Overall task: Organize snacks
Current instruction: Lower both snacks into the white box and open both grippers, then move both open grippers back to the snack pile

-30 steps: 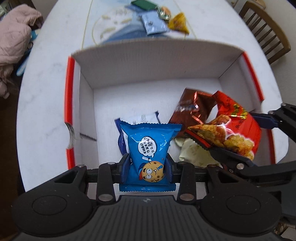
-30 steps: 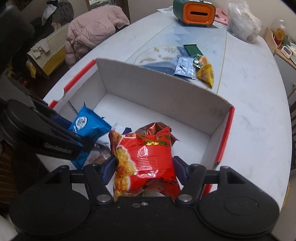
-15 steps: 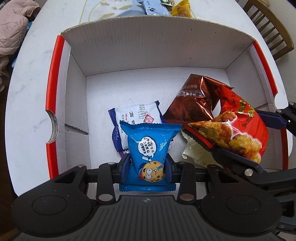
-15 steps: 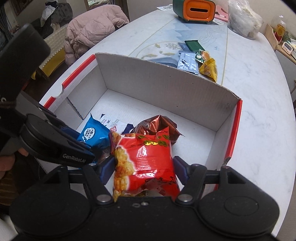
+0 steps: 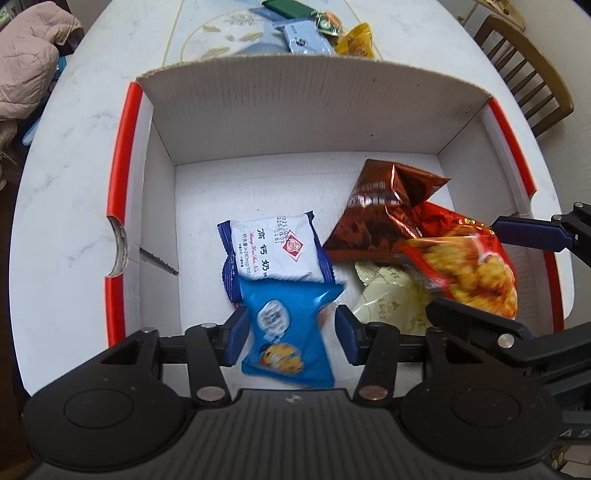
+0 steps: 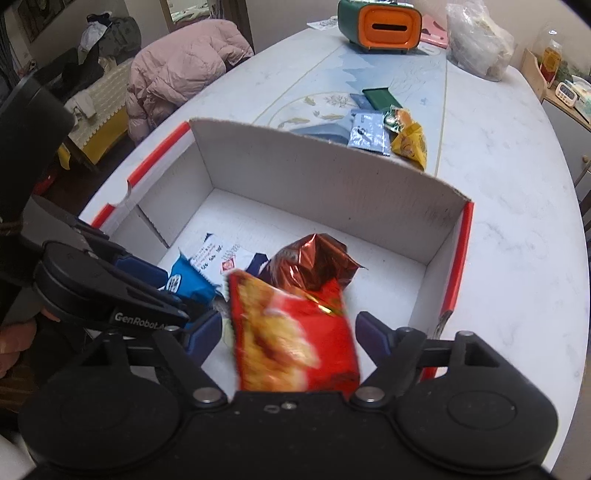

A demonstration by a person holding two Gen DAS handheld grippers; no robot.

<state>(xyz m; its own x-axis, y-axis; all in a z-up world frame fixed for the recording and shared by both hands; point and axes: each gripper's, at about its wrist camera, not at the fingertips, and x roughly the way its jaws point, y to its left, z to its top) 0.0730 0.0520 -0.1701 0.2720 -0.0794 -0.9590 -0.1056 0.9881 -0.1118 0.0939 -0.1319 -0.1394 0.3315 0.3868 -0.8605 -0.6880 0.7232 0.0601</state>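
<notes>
A white cardboard box (image 5: 295,122) with red edges stands on the marble table. My left gripper (image 5: 291,332) hangs over its near side with jaws opening. A blue cookie packet (image 5: 291,332) lies blurred between them, loose from the right pad. My right gripper (image 6: 288,330) is opening too. Between its fingers, clear of both pads, is a blurred red snack packet (image 6: 295,332). On the box floor lie a white-and-purple packet (image 5: 275,247), a brown foil packet (image 5: 380,218) and a pale yellow packet (image 5: 388,299).
Beyond the box's far wall (image 6: 314,184) lie loose snacks: a light blue packet (image 6: 367,134), a yellow one (image 6: 410,142), a green one (image 6: 376,98). An orange-and-green holder (image 6: 380,27) and a plastic bag (image 6: 476,40) stand farther back. A pink jacket (image 6: 181,70) is left, a wooden chair (image 5: 524,70) right.
Both grippers' jaws have spread apart. The blue packet and the red packet, firmly pinched before, now look blurred and tilted between the fingers. The hands have barely moved.
</notes>
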